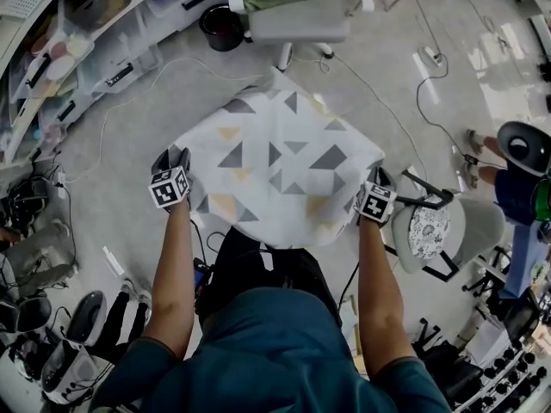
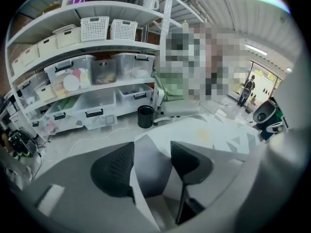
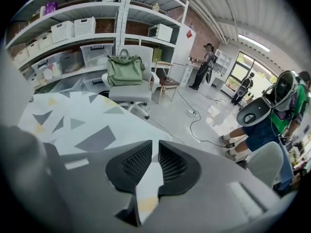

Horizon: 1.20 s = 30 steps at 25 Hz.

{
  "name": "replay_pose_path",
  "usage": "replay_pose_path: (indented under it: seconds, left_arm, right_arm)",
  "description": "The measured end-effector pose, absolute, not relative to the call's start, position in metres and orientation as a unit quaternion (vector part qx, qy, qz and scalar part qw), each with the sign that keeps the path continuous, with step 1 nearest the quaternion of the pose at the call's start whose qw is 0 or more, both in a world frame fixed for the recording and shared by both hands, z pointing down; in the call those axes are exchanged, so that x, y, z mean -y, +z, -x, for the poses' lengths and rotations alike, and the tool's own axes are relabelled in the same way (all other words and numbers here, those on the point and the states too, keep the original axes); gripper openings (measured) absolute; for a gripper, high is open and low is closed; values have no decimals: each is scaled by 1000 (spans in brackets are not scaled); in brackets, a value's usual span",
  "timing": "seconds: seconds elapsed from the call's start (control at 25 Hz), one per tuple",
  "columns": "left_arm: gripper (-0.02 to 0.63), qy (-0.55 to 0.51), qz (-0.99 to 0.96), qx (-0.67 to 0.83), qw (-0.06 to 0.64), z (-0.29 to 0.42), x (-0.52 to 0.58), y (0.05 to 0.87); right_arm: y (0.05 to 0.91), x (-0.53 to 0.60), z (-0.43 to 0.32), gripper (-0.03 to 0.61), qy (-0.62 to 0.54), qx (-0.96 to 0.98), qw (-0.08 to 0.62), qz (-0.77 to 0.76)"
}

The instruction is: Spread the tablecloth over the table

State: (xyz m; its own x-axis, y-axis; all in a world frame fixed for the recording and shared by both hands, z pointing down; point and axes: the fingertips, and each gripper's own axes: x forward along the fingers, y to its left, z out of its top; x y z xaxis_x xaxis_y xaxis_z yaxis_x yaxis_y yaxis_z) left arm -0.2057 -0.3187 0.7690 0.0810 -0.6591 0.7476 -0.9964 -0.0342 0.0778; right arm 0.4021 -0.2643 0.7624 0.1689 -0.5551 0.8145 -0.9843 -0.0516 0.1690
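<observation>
In the right claw (image 3: 154,152), tablecloth (image 1: 275,170) edge

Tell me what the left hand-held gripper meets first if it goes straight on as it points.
Probably the tablecloth: its edge lies between the jaws of the open left hand-held gripper, spread cloth beyond. Depth is unclear.

Green bag (image 3: 125,69) on a white chair (image 3: 130,94), black bin (image 1: 222,27) near shelves (image 2: 97,45)

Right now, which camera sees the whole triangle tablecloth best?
The head view: the whole tablecloth lies spread out below. The left gripper view shows a corner between open jaws; the right gripper view shows an edge pinched.
</observation>
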Motion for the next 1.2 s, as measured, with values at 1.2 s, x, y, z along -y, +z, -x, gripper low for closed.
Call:
replay_pose_path:
  seconds: [1.2]
  left_arm:
    - [160,131,-594,708,358,235,117,788]
  right_arm:
    - [842,114,-170,12,242,759,497,-344]
